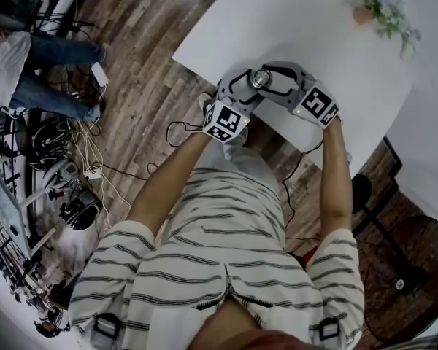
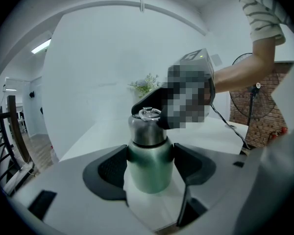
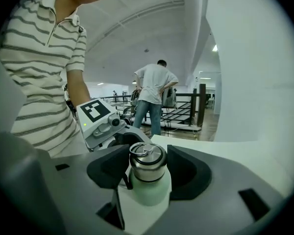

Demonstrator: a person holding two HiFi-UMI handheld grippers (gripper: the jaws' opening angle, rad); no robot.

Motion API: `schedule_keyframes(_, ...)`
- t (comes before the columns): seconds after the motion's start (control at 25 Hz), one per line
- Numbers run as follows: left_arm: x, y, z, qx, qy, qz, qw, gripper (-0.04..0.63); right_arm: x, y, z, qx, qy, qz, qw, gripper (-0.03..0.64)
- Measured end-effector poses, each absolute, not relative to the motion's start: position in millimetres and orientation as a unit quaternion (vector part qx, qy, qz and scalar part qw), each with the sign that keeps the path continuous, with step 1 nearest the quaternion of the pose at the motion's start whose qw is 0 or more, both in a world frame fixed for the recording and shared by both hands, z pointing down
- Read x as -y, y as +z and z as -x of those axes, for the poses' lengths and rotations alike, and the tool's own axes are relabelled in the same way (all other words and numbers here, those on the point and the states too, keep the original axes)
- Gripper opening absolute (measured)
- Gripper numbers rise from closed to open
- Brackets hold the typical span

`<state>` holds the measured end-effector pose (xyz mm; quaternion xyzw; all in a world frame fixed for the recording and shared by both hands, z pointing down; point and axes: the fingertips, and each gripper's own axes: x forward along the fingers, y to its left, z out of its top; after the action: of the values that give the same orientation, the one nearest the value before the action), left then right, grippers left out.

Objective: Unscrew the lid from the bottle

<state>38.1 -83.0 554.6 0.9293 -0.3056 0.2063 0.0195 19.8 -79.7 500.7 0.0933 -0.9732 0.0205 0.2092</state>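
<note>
Two grippers meet at the near edge of the white counter (image 1: pixel 292 20), where the bottle is held upright between them. The head view shows both arms reaching forward from a striped shirt. The left forearm (image 1: pixel 168 181) angles in from the left and the right forearm (image 1: pixel 337 188) runs nearly straight ahead, so the two tools converge nose to nose with their marker cubes turned up toward the camera.

The left gripper (image 2: pixel 152 166) is clamped on the bottle (image 2: pixel 148 168). Its dark pads press against both sides of the pale green body, below the steel shoulder.

The right gripper (image 3: pixel 148 171) comes from the opposite side and sits higher. Its jaws are closed around the steel lid (image 3: pixel 148 161), with a pad against each side, and the lid's wire ring lies flat on top. Both tools tilt slightly downward toward the bottle.

I cannot tell whether the bottle's base rests on the counter.

A small pot of flowers (image 1: pixel 383 2) stands at the far end of the counter, well apart from the bottle. Beyond the counter, a person (image 3: pixel 154 89) stands by a railing, facing away.
</note>
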Motion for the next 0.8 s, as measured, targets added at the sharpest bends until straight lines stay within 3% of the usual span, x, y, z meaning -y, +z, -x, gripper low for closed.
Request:
schedule_keyframes(0.32,83.9,554.5,-38.9,0.305,0.207,-0.929,0.019,0.301,81.6,500.0,-19.4,0.972,0.037,-0.079,0.219,0.259)
schedule_keyframes(0.4,84.1,554.6,-38.4,0.306,0.206,-0.929,0.020,0.301,84.4,496.8,-19.1,0.972,0.068,-0.115,0.192,0.370)
schedule_keyframes(0.44,84.0,554.7,-38.3,0.306,0.207,-0.929,0.021,0.301,85.5,494.6,-19.9,0.972,0.079,-0.140,0.173,0.380)
schedule_keyframes(0.68,82.1,551.9,-39.7,0.305,0.207,-0.929,0.022,0.301,80.9,494.2,-26.0,0.937,0.086,-0.309,0.140,0.374)
schedule_keyframes(0.8,82.7,552.5,-38.3,0.308,0.207,-0.928,0.021,0.301,83.1,496.8,-31.7,0.904,0.118,-0.395,0.113,0.326)
